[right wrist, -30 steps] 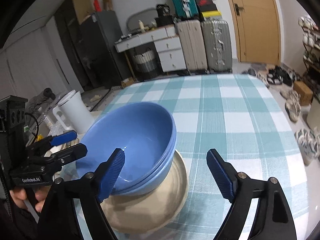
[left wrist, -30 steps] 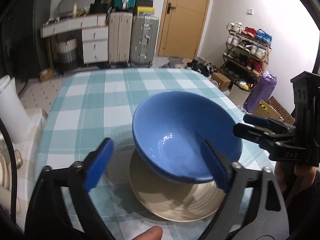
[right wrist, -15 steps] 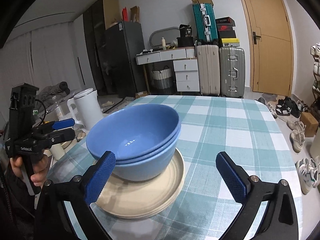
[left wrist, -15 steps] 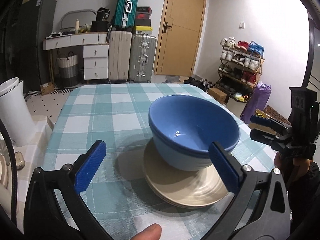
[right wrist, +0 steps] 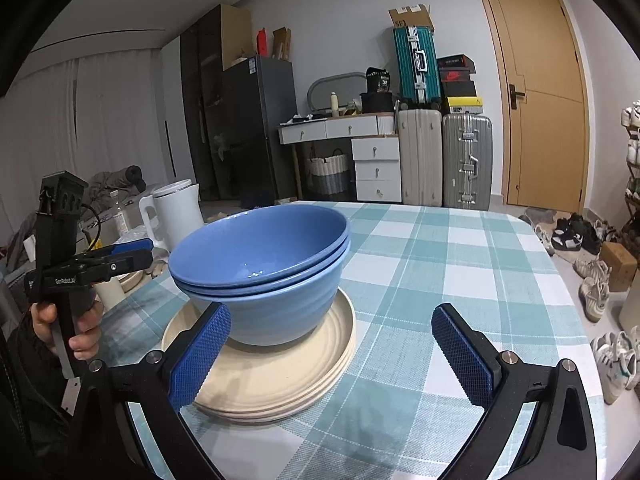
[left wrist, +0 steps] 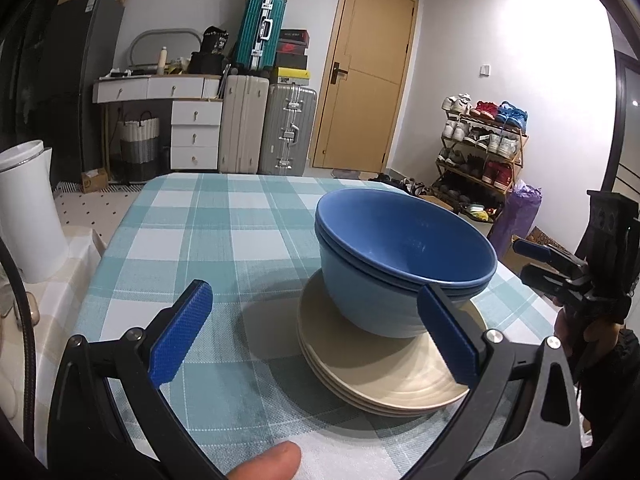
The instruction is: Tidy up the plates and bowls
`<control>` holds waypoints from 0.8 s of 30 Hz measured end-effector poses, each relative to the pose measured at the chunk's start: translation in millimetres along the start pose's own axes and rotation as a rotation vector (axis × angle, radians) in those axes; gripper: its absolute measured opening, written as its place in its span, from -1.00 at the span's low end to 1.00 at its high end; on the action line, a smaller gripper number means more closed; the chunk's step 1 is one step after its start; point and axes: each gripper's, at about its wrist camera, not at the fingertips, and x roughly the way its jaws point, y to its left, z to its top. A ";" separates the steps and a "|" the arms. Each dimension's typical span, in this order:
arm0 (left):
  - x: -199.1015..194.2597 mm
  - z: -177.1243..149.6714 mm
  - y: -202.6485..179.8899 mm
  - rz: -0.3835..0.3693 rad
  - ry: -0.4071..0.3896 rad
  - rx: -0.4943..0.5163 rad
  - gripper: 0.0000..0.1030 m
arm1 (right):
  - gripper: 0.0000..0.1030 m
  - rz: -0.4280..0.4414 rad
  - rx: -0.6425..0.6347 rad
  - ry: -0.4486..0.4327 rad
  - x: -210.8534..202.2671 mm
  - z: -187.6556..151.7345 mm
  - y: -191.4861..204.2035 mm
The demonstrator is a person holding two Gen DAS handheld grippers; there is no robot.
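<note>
Nested blue bowls (left wrist: 400, 264) (right wrist: 264, 264) stand upright on a stack of cream plates (left wrist: 384, 376) (right wrist: 272, 376) on the checked table. My left gripper (left wrist: 316, 336) is open just short of the stack, its right pad in front of the bowls' side and nothing between its pads. My right gripper (right wrist: 332, 350) is wide open on the other side, its left pad in front of the bowls and plates without gripping them. Each view also shows the other gripper: the right gripper (left wrist: 552, 272) at the right edge, the left gripper (right wrist: 116, 258) at the left, held in a hand.
The teal checked tablecloth (left wrist: 224, 232) stretches beyond the stack. A white kettle (left wrist: 28, 216) (right wrist: 176, 212) stands off the table's left side. Past the far edge are drawers, suitcases (right wrist: 444, 160), a door and a shoe rack (left wrist: 480, 148).
Both grippers have drawn back from the bowls and sunk lower; a second ago their fingers were at the bowls' rim. The right jaws have widened. The bowls now sit level on the plates.
</note>
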 end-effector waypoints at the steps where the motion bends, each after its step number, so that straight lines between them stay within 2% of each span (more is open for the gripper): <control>1: 1.3 -1.5 0.4 0.002 -0.003 0.005 0.98 | 0.99 0.006 -0.001 -0.006 -0.3 -0.5 0.0; 24: 24.7 -19.3 7.4 0.024 -0.052 0.030 0.98 | 0.99 0.071 -0.045 -0.038 5.7 -17.3 10.3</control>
